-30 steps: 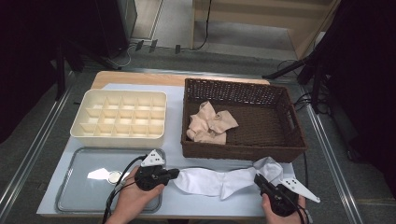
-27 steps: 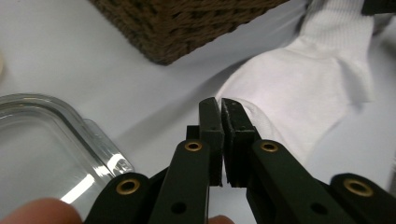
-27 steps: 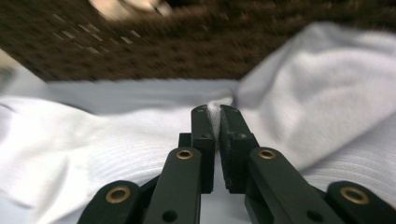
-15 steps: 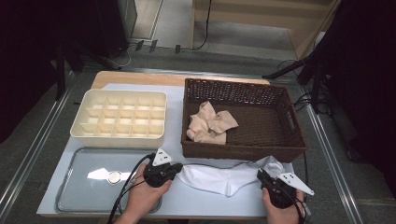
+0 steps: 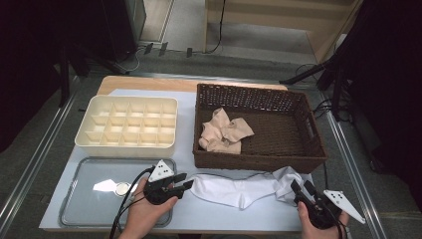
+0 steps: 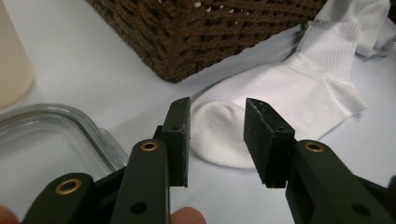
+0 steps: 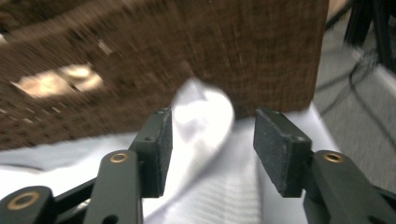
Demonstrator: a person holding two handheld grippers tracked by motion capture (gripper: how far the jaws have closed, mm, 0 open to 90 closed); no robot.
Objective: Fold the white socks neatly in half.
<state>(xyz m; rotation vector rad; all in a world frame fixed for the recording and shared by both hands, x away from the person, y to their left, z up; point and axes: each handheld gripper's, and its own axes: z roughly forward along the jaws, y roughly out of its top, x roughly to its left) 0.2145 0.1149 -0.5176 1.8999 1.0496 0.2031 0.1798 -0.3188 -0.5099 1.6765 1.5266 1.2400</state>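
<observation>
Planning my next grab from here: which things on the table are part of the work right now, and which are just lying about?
In the job:
- white sock, flat on the table
- left gripper, jaws just opened off its toe
- right gripper, jaws just opened at its cuff

Lying about:
- brown basket holding beige socks
- cream divided tray
- metal tray

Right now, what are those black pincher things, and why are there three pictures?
They are hand-held grippers: a person squeezes one in each hand. The left gripper and right gripper have just been opening, letting go of a white sock that lies flat on the table. One picture looks down from above; the other two come from small cameras riding on each gripper. Also on the table: a brown basket with beige socks inside, a cream divided box, and a metal tray. Nothing is held now.
</observation>
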